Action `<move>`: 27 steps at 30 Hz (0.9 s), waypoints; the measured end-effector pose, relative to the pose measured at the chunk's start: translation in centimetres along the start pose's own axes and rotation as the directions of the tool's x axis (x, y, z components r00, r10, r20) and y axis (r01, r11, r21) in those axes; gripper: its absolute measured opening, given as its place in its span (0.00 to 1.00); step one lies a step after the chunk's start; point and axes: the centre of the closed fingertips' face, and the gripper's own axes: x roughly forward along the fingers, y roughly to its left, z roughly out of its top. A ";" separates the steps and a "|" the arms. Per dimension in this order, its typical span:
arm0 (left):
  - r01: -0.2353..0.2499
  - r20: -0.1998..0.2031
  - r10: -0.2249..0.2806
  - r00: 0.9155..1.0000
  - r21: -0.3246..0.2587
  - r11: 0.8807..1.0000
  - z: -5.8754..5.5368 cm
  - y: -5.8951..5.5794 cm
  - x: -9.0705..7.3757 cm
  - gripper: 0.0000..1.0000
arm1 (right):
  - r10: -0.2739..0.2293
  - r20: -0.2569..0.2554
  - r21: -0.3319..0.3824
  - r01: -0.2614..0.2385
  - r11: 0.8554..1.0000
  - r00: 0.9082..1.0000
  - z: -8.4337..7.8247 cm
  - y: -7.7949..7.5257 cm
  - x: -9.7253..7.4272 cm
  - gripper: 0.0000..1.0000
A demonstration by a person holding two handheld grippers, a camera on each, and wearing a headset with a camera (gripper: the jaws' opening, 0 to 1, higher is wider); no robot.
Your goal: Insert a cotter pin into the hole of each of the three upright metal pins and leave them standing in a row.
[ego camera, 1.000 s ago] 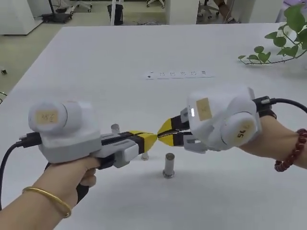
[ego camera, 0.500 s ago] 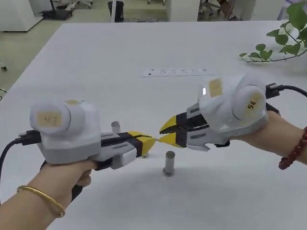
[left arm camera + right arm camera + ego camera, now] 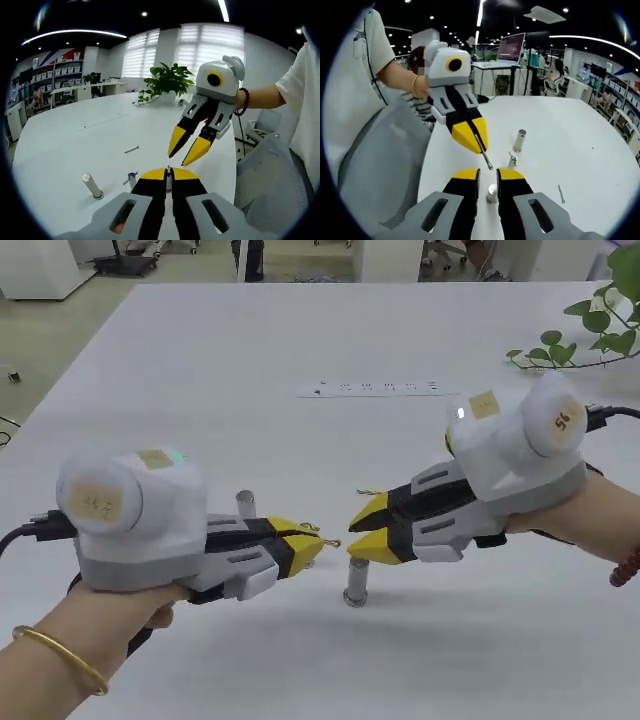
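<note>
Though slender, cotter pin (image 3: 483,149) metallic, loop-tipped.

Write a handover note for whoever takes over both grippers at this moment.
Left gripper: shut on a cotter pin, its tip sticking out.
Right gripper: open, holding nothing, aimed at the near metal pin.
Three metal pins stand upright on the table; the middle metal pin seems already pinned.
A loose cotter pin lies on the table.
Left to do: pin the other two.

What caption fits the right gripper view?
Left gripper shut on a cotter pin, facing the open right gripper.
</note>
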 end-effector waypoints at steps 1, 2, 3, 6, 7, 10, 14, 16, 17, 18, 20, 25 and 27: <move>0.007 -0.003 -0.007 1.000 0.011 1.000 -0.1 -0.1 0.0 0.00 | 0.004 0.003 0.004 -0.004 1.000 1.000 0.0 0.1 0.0 0.15; 0.020 -0.003 -0.020 1.000 0.016 1.000 -0.1 -0.4 0.0 0.00 | 0.016 0.006 0.006 -0.016 1.000 1.000 0.0 0.3 0.0 0.15; 0.029 0.001 -0.029 1.000 0.018 0.999 -0.1 -0.6 0.0 0.00 | 0.028 0.003 0.003 -0.028 1.000 1.000 -0.1 0.6 0.0 0.15; 0.069 -0.009 -0.069 0.998 0.057 0.996 -0.2 -1.4 -0.1 0.00 | 0.051 -0.005 -0.008 -0.051 0.999 0.999 -0.6 1.0 0.2 0.15; 0.087 -0.012 -0.086 0.996 0.074 0.993 -0.3 -1.8 -0.1 0.01 | 0.067 -0.005 0.000 -0.067 0.998 0.998 -0.7 1.2 0.2 0.15; 0.119 -0.010 -0.119 0.993 0.095 0.988 -0.4 -2.7 -0.2 0.01 | 0.108 -0.004 0.006 -0.108 0.994 0.994 -0.8 2.1 0.2 0.15; 0.158 -0.011 -0.158 0.987 0.118 0.980 -0.5 -3.7 -0.3 0.01 | 0.146 -0.001 0.012 -0.146 0.989 0.989 -0.9 3.2 0.2 0.14; 0.171 -0.006 -0.171 0.985 0.119 0.978 -0.4 -4.1 -0.3 0.01 | 0.160 0.006 0.020 -0.161 0.987 0.987 -0.8 3.5 0.2 0.14; 0.179 -0.005 -0.180 0.984 0.124 0.976 -0.4 -4.3 -0.3 0.01 | 0.172 0.009 0.026 -0.173 0.985 0.985 -0.8 3.8 0.1 0.14; 0.183 -0.005 -0.184 0.983 0.128 0.975 -0.4 -4.5 -0.3 0.01 | 0.181 0.010 0.024 -0.182 0.983 0.983 -0.9 4.0 0.1 0.14; 0.196 -0.004 -0.197 0.980 0.131 0.972 -0.3 -4.8 -0.4 0.01 | 0.191 0.028 0.025 -0.191 0.981 0.981 -0.7 4.2 -0.1 0.13; 0.219 0.009 -0.222 0.975 0.131 0.967 -0.2 -5.2 -0.5 0.01 | 0.223 0.068 0.049 -0.226 0.973 0.972 -0.5 4.8 -0.4 0.13; 0.225 0.013 -0.228 0.973 0.129 0.966 -0.1 -5.3 -0.5 0.01 | 0.228 0.070 0.052 -0.232 0.971 0.971 -0.5 4.9 -0.6 0.12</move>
